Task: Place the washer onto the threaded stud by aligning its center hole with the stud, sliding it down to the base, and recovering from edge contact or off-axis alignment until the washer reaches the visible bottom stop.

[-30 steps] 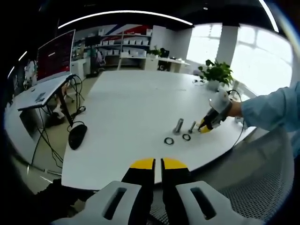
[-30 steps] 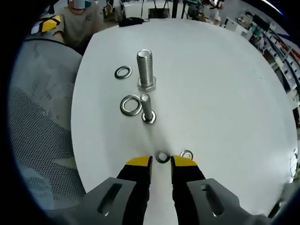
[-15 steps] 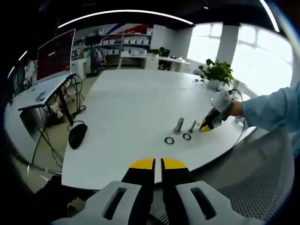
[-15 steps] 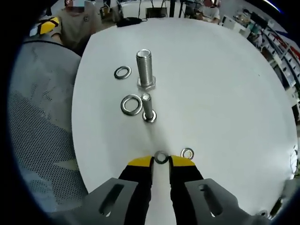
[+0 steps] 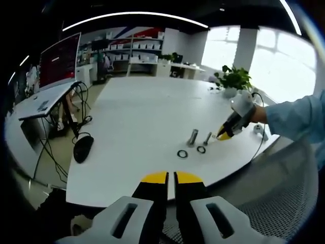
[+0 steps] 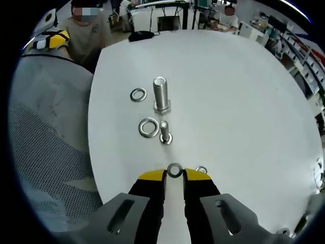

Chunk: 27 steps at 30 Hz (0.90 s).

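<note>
No brand, label or writing can be read in either view; the red screen (image 5: 61, 60) at the upper left of the left gripper view is too blurred to make out.

In the right gripper view, the right hand-held gripper (image 6: 174, 174) rises from the bottom centre with its yellow-tipped jaws drawn close on a small washer (image 6: 174, 170), which stands pinched at the very tips. Just right of those tips, a second small ring (image 6: 201, 170) lies on the white desk (image 6: 244, 101), partly hidden behind the right jaw. Farther up the frame stands the small threaded stud (image 6: 165, 131), upright on its head and well apart from the held washer. A larger washer (image 6: 149, 127) lies flat just left of it, close to its base. Beyond that stands a thicker bolt (image 6: 161, 95), also upright, with another washer (image 6: 137, 94) lying to its left. At the upper left, past the desk edge, a seated person (image 6: 91, 33) is cut off by the frame.

In the left gripper view, the left hand-held gripper (image 5: 170, 177) sits at the bottom centre with its jaws nearly together and nothing between them, hanging off the near edge of the desk. At the centre right, the right hand-held gripper hovers above the desk just right of the two upright bolts; the washer in its tips is too small to tell. A blue sleeve (image 5: 297, 114) enters from the right edge. A potted plant (image 5: 234, 79) stands farther back on the desk.
</note>
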Each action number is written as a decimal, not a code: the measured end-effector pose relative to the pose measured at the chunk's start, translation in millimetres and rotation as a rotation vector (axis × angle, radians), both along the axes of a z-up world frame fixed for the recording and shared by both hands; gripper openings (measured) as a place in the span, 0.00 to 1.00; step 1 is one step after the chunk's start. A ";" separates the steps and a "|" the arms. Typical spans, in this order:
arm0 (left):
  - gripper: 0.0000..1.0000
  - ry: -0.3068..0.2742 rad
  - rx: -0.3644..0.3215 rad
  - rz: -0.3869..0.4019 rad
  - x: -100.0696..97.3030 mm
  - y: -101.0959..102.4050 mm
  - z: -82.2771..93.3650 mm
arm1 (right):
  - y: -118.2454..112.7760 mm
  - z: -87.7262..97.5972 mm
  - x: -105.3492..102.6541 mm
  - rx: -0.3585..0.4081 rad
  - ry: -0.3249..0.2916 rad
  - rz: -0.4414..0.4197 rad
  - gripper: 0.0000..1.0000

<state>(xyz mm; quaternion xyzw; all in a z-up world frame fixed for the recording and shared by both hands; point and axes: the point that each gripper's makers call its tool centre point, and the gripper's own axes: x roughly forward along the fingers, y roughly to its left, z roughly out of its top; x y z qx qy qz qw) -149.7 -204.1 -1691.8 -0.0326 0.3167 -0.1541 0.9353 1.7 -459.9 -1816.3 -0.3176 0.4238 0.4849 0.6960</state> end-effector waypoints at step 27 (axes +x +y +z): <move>0.02 0.004 0.005 -0.004 -1.0 -0.3 -0.8 | 42.7 33.6 3.8 0.126 -0.071 0.038 0.15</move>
